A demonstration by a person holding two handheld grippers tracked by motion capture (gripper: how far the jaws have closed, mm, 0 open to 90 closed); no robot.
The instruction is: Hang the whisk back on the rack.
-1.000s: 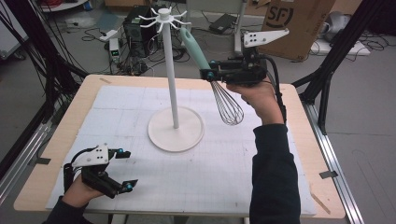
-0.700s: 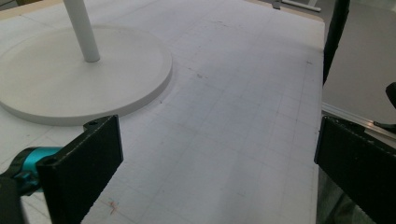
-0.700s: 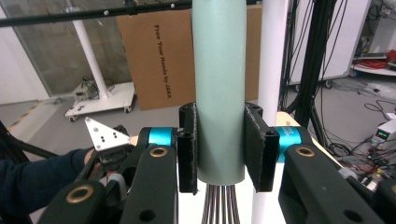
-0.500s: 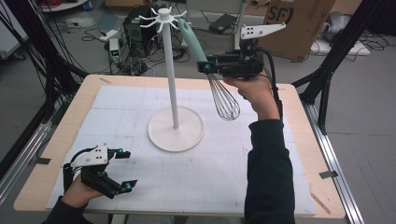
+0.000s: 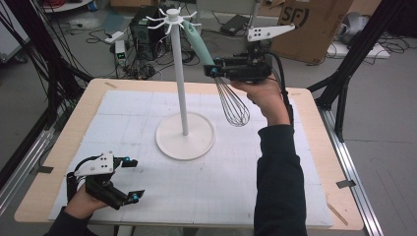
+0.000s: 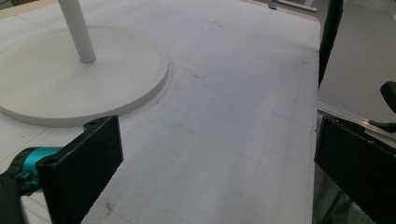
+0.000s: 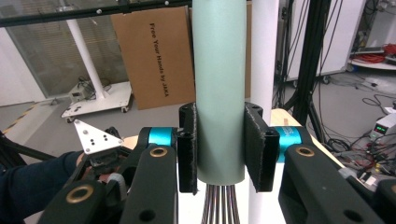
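A whisk with a mint-green handle [image 5: 199, 43] and a wire head [image 5: 233, 103] hangs in the air. My right gripper [image 5: 214, 70] is shut on the lower end of that handle; in the right gripper view the pads [image 7: 256, 145] press on both sides of the handle [image 7: 219, 88]. The handle's top reaches up beside the hooks at the top [image 5: 172, 15] of the white hanging stand [image 5: 180, 78], whose round base [image 5: 185, 136] sits mid-table. My left gripper [image 5: 130, 179] rests at the near left of the table, open, with nothing between its fingers [image 6: 84, 168].
A white gridded mat [image 5: 147, 187] covers the wooden table [image 5: 314, 128]. Cardboard boxes [image 5: 314, 24], cables and black frame posts [image 5: 354, 64] stand behind and beside the table. The stand's base [image 6: 70, 88] lies just ahead of the left gripper.
My right hand has carried the whisk a little left and upward, bringing the handle's top closer to the stand's hooks. The left gripper has stayed put.
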